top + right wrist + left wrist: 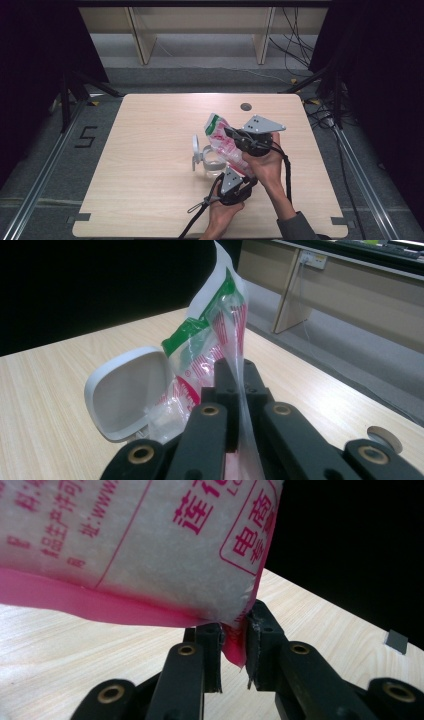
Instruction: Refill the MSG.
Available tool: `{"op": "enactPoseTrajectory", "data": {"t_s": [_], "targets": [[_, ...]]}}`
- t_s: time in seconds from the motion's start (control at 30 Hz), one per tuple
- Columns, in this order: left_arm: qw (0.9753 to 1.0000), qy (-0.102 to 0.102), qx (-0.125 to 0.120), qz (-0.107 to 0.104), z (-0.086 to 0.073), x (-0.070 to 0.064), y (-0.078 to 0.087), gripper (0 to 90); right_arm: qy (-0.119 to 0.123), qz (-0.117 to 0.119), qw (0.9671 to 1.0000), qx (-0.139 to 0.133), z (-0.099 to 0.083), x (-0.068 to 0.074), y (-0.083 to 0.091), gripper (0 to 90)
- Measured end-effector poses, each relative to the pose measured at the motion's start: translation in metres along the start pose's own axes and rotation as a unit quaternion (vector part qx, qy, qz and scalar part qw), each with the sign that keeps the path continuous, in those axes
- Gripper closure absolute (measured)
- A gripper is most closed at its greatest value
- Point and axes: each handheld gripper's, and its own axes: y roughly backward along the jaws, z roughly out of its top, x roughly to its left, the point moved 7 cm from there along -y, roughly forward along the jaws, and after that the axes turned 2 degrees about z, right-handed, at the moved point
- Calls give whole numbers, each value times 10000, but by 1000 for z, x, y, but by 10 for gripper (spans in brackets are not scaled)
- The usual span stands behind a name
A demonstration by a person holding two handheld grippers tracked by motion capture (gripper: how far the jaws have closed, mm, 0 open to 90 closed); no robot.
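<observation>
A plastic bag (221, 140) of white grains, printed in pink with a green top, hangs tilted above the middle of the table (150, 150). My left gripper (239, 173) is shut on its pink bottom seam corner (234, 652) from below. My right gripper (231, 134) is shut on the clear side film (240, 375) higher up. Under the bag stands a clear tub (214, 165) with its white lid (196, 149) hinged open to the left; the lid (127, 392) also stands left of the bag (210, 345) in the right gripper view.
A round grey cable hole (245, 106) sits near the table's far edge. Pale shelf legs (142, 40) and loose cables (295, 45) lie on the floor beyond. Metal rails (45, 170) run along both sides of the table.
</observation>
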Motion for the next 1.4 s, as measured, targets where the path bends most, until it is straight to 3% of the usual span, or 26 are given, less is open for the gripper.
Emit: {"op": "enactPoseTrajectory", "data": {"t_s": [0.5,0.87,0.97,1.23,1.4], "targets": [[10000,48,-55,-1,3,-2,-4,779,26,-10,10000,-16,1,0,-4,900],[9998,104,-156,5,5,-2,-6,781,231,-67,9997,8,2,1,-6,900],[9998,100,-155,-7,5,-2,-6,781,108,-15,9999,51,2,3,-6,900],[9998,48,-210,-5,9,-4,-7,781,103,96,9999,42,5,5,-4,900],[9998,94,-198,-14,9,-5,-7,782,123,6,9999,57,5,4,-5,900]]}}
